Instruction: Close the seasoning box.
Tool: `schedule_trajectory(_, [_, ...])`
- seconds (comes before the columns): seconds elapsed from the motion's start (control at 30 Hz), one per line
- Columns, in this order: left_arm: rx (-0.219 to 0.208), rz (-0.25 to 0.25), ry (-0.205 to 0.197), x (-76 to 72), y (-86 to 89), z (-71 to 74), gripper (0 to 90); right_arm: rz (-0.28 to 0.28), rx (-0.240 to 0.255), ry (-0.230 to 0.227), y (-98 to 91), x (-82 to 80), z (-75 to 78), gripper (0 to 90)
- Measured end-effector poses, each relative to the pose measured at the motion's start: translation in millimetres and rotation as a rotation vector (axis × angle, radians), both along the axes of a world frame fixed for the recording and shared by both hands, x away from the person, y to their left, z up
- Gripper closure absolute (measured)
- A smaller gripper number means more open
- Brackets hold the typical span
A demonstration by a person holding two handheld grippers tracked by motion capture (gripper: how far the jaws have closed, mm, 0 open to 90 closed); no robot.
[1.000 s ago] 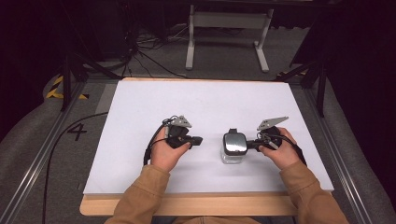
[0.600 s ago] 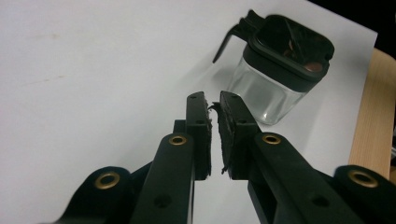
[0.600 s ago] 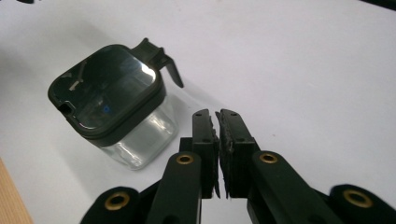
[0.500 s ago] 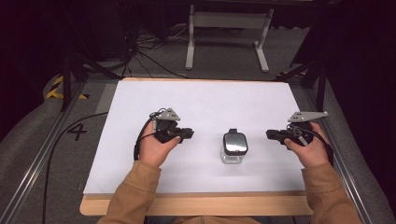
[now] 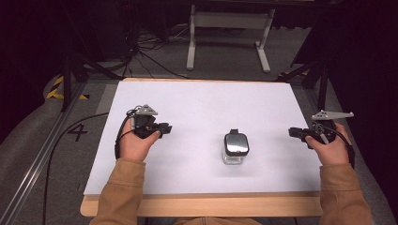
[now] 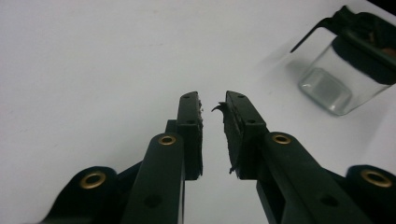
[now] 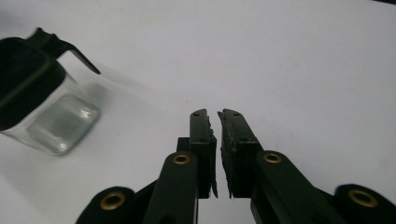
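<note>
A small clear glass jar [image 5: 235, 147] with a dark clip-top lid stands upright on the white table top [image 5: 211, 98], slightly right of centre. Nothing touches it. My left gripper [image 5: 166, 129] rests well to its left and points right toward it, jaws drawn together with a thin gap and nothing between them. The left gripper view has that gripper [image 6: 212, 100] low in the frame and the jar [image 6: 345, 79] at the upper right. My right gripper [image 5: 292, 132] sits near the table's right edge and points left, jaws together and empty. In its own view the right gripper [image 7: 214, 114] has the jar [image 7: 42, 107] at the left.
Beyond the table's far edge stands a white metal frame [image 5: 227, 28] on a grey floor, with loose cables [image 5: 141, 51]. A metal rail [image 5: 42, 159] runs along the left side. A cable [image 5: 117, 140] trails from the left gripper.
Both hands have drawn outward from the jar. The right gripper, at the jar's side a second ago, has gone to the right edge. The left one moved left and back.
</note>
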State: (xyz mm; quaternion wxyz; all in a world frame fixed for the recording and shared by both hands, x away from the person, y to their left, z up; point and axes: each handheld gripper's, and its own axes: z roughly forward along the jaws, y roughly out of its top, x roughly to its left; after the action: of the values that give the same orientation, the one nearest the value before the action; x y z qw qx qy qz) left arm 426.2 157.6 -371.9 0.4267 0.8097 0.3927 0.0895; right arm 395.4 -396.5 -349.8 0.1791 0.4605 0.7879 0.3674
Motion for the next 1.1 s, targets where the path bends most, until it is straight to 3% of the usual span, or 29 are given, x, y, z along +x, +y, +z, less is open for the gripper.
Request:
schedule_trajectory(0.2, [0.016,0.056,0.063,9.1,17.8,-15.8,74.5,-0.035,-0.020,0.029,-11.2,8.0,-14.5,79.2])
schedule_trajectory(0.4, [0.051,0.101,0.117,17.9,32.9,-37.2,74.5,-0.069,-0.057,0.092,-23.6,18.0,-39.0,77.8])
schedule_trajectory(0.6, [0.068,0.085,0.105,21.8,34.9,-47.5,73.7,-0.075,-0.059,0.117,-28.9,22.5,-54.2,75.8])
schedule_trajectory(0.73, [0.079,0.080,0.081,23.6,38.3,-52.0,72.8,-0.026,-0.043,0.136,-23.6,25.9,-65.5,71.3])
schedule_trajectory(0.93, [0.050,0.095,0.095,23.7,42.8,-54.2,71.8,-0.009,-0.079,0.104,-21.5,27.2,-67.8,57.4])
schedule_trajectory(1.1, [0.056,0.085,0.085,23.8,40.0,-52.4,70.2,-0.003,-0.131,0.056,-17.0,29.9,-70.1,46.0])
